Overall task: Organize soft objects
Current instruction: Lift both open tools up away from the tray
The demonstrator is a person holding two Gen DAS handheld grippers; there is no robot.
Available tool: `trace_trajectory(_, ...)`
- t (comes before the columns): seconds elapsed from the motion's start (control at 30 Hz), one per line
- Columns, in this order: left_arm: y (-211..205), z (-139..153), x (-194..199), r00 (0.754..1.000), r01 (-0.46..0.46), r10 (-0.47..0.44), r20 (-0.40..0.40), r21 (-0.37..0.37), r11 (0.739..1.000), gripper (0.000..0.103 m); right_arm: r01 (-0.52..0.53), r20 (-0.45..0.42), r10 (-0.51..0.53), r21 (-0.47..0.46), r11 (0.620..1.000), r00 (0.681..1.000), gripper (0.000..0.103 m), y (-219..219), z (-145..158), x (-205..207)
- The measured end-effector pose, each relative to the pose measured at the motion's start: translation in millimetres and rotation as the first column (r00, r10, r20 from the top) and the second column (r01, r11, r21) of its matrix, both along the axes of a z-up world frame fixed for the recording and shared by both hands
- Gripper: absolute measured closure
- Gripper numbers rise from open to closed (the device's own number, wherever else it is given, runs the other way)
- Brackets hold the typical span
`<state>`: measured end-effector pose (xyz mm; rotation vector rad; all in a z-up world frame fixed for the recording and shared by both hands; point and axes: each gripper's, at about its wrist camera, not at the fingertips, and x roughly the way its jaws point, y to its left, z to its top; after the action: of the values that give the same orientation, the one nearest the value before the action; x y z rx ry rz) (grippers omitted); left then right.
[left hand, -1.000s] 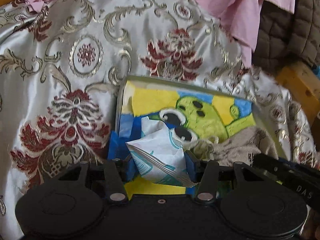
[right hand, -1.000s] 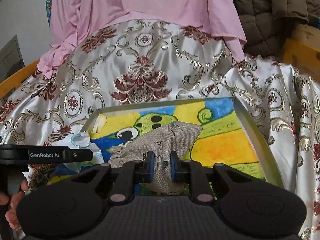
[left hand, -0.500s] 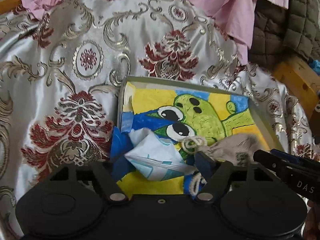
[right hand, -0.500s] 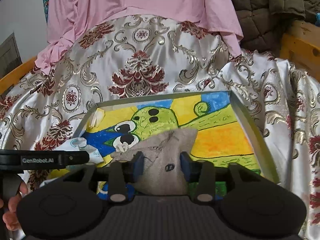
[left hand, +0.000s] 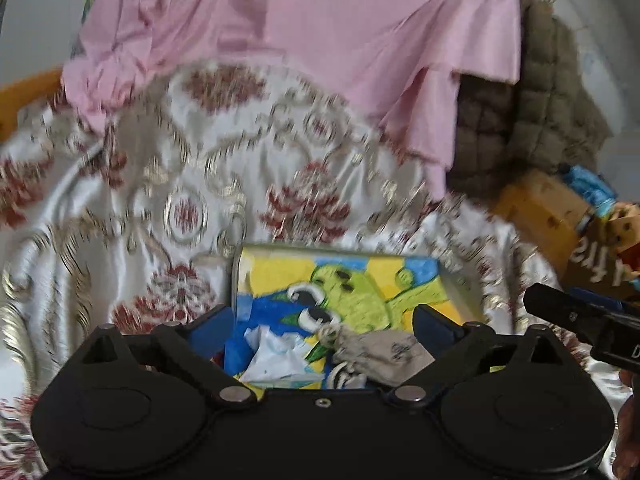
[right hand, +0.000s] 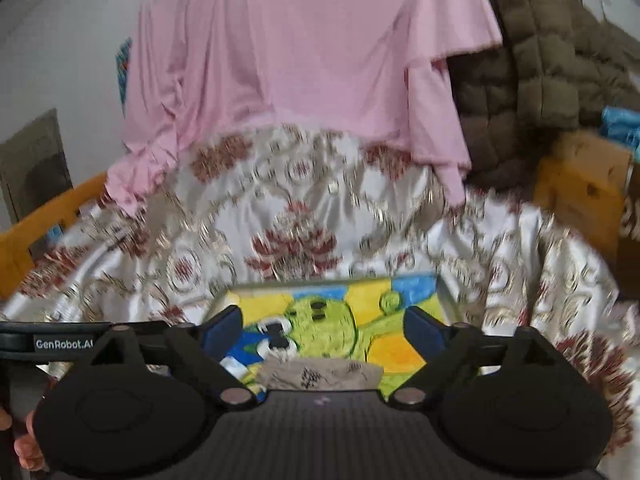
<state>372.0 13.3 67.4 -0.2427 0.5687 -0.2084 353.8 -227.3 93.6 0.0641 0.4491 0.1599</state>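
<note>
A shallow tray with a yellow, blue and green cartoon picture lies on the patterned satin cloth. Inside it rest a white and blue tissue pack and a grey drawstring pouch. My left gripper hangs above the tray, its jaws opening wide, with nothing pressed between them. My right gripper is likewise raised over the tray, jaws opening, and the pouch lies free below it.
A pink garment and a brown quilted jacket are draped behind the satin cloth. A wooden frame and a cardboard box stand at the right. A person's fingers show at the lower left.
Both grippers let go: the left released the tissue pack, the right released the pouch. Both jaws spread wide and both hands rose and drew back from the tray.
</note>
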Motion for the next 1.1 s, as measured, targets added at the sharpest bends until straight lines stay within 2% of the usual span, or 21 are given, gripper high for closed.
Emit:
trace_trajectory(0.07, -1, 15, -20, 0.999, 0.008, -0.008, 0.046, -0.002, 1.0, 0.006, -0.009, 0.055, 0.009, 0.004, 1.0, 0.998, 0.002, -1, 16, -20)
trace_trajectory(0.13, -2, 29, -40, 0.996, 0.009, -0.009, 0.088, -0.005, 1.0, 0.004, -0.014, 0.105, 0.013, 0.009, 1.0, 0.994, 0.0, -2, 31, -38)
trace_trajectory(0.3, -4, 56, -92, 0.981, 0.016, -0.014, 0.194, -0.011, 1.0, 0.001, -0.009, 0.207, 0.003, 0.024, 1.0, 0.978, 0.0, -4, 62, -88)
trace_trajectory(0.43, -5, 68, -138, 0.965, 0.014, -0.009, 0.262, -0.018, 1.0, 0.001, -0.008, 0.271, 0.007, 0.001, 1.0, 0.962, 0.0, -3, 74, -128)
trace_trajectory(0.73, -6, 66, -227, 0.934, 0.04, -0.031, 0.355, -0.019, 0.999, 0.001, 0.017, 0.356, 0.013, -0.08, 0.997, 0.934, 0.0, 4, 69, -218)
trace_trajectory(0.93, -4, 58, -270, 0.92, 0.04, -0.039, 0.39, 0.005, 0.999, 0.001, 0.035, 0.393, 0.016, -0.123, 0.992, 0.919, 0.0, 9, 59, -268)
trace_trajectory(1.1, -2, 50, -298, 0.911, 0.041, -0.055, 0.41, 0.043, 0.998, 0.001, 0.046, 0.392, 0.014, -0.142, 0.989, 0.92, 0.0, 8, 47, -296)
